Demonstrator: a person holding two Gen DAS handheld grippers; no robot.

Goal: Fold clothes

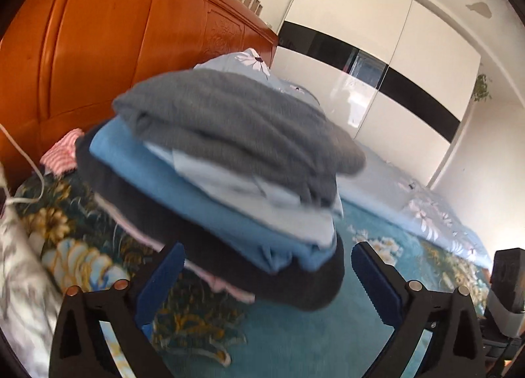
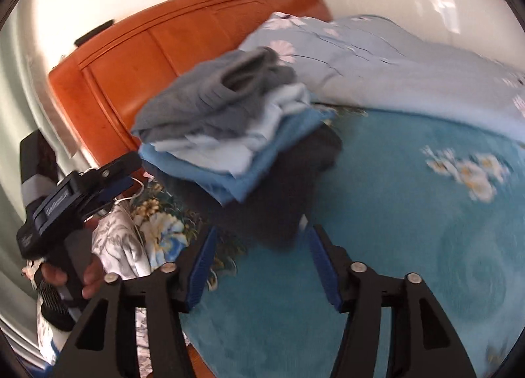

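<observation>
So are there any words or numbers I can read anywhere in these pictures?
None can be read.
Left gripper: pale markings on its dark blue body, too blurred to read.
Stack of folded clothes: no label or print shows.
Wardrobe and headboard: no writing shows.

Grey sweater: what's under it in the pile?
Under the grey sweater: a pale blue garment, a blue one, a dark one, then something pink. Anything further inside is covered.
</observation>
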